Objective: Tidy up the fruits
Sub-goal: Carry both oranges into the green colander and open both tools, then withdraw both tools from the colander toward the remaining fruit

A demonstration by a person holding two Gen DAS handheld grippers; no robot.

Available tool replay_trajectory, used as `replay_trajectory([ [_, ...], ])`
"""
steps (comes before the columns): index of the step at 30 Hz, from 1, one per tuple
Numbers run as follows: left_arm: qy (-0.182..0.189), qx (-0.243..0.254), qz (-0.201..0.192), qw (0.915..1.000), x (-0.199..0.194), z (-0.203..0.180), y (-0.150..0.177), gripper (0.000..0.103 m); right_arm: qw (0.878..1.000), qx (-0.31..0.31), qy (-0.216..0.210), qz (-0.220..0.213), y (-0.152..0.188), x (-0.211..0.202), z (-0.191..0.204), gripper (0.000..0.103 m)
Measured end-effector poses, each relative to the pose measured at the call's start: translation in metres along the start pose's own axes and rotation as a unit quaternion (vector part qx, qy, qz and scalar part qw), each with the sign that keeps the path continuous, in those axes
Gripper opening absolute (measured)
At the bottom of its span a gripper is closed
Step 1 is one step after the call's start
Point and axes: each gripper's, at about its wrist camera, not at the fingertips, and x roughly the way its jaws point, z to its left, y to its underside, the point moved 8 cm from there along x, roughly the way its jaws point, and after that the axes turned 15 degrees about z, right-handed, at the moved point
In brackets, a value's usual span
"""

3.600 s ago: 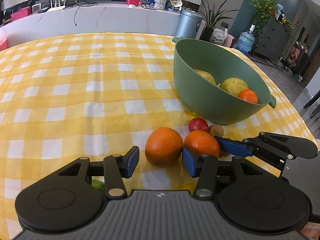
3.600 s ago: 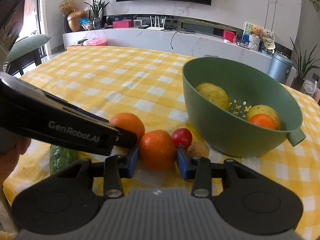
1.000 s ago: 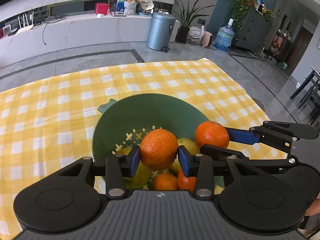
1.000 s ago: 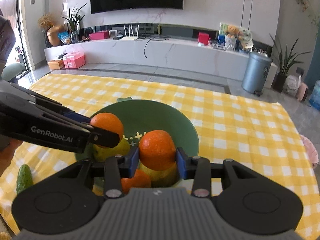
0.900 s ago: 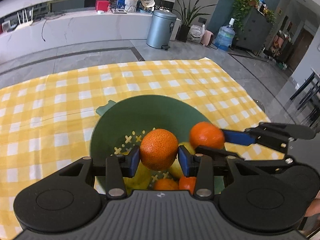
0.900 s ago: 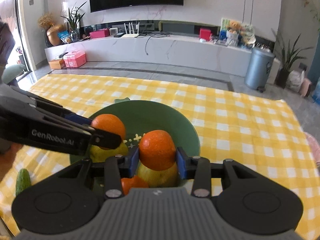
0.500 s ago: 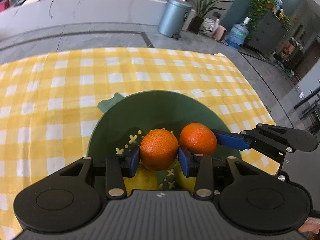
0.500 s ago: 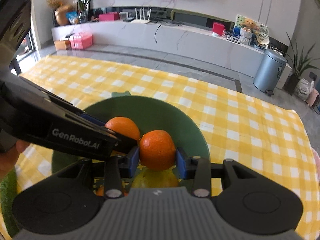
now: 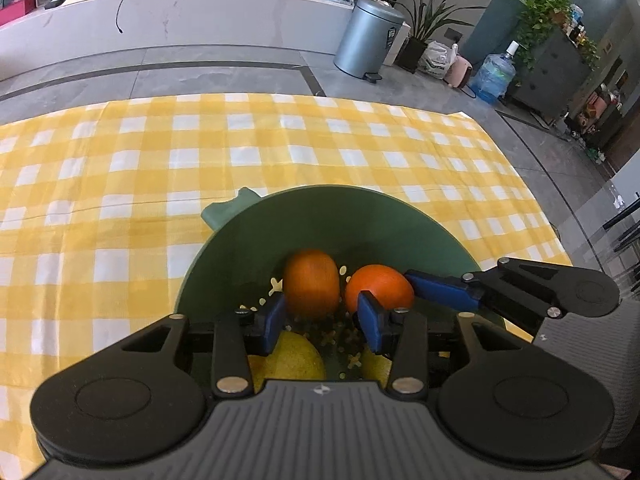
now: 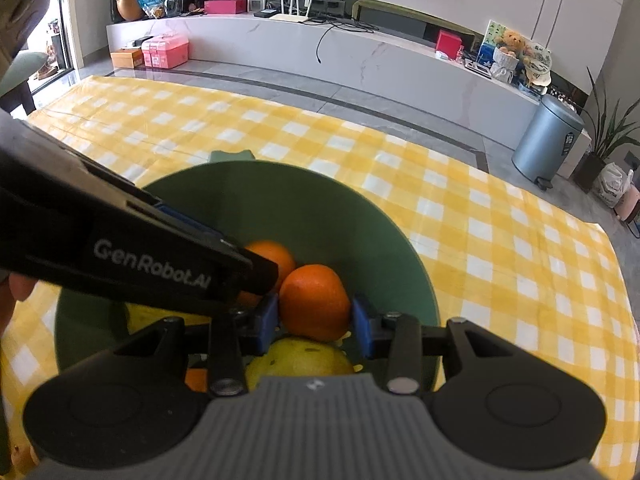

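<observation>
Both grippers reach down into the green bowl (image 9: 360, 220), also seen in the right wrist view (image 10: 320, 200). My left gripper (image 9: 320, 322) has its blue pads spread; an orange (image 9: 311, 282) sits blurred just ahead of them, free of the right pad. My right gripper (image 10: 315, 324) is open around a second orange (image 10: 314, 306), with a gap at its right pad. That orange shows in the left view (image 9: 378, 286) beside the right gripper's blue finger (image 9: 440, 290). Yellow fruits (image 9: 292, 356) (image 10: 298, 356) lie at the bowl's bottom.
The bowl stands on a yellow checked tablecloth (image 9: 120, 184). A small orange fruit (image 10: 196, 380) lies low in the bowl. The table's far edge (image 9: 280, 94) gives way to grey floor with a metal bin (image 9: 368, 36).
Both grippers have lowered the oranges from above the bowl into it. The left gripper's pads have spread and its orange has slipped forward; the right gripper's pads have also opened slightly.
</observation>
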Motion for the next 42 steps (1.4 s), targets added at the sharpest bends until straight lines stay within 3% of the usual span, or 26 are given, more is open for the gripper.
replay_trajectory([
  [2,-0.001,0.003,-0.001,1.0,-0.001,-0.001,0.001,0.051,1.0,0.0,0.001,0.002,0.0,0.002,0.0,0.037],
  [4,-0.008,0.006,-0.006,0.9999,-0.003,-0.002,0.001,0.063,1.0,0.002,0.001,0.004,0.0,0.004,0.0,0.037],
  [6,-0.009,0.012,-0.014,0.9998,-0.007,-0.004,0.002,0.067,1.0,0.004,0.002,0.006,0.0,0.005,0.0,0.037],
  [14,-0.028,0.03,-0.035,0.9986,-0.025,-0.011,0.01,0.067,1.0,-0.005,0.002,0.011,0.0,0.001,0.009,0.041],
  [23,-0.029,0.051,-0.072,0.9957,-0.06,-0.025,0.031,0.067,1.0,0.018,0.008,-0.021,0.016,-0.035,0.018,0.06],
  [34,-0.05,0.088,-0.083,0.9914,-0.096,-0.04,0.072,0.067,0.994,0.076,0.005,-0.075,0.051,-0.09,0.036,0.066],
  [42,-0.056,0.102,-0.101,0.9881,-0.116,-0.032,0.113,0.067,0.983,0.145,0.017,-0.107,0.098,-0.115,0.047,0.066],
])
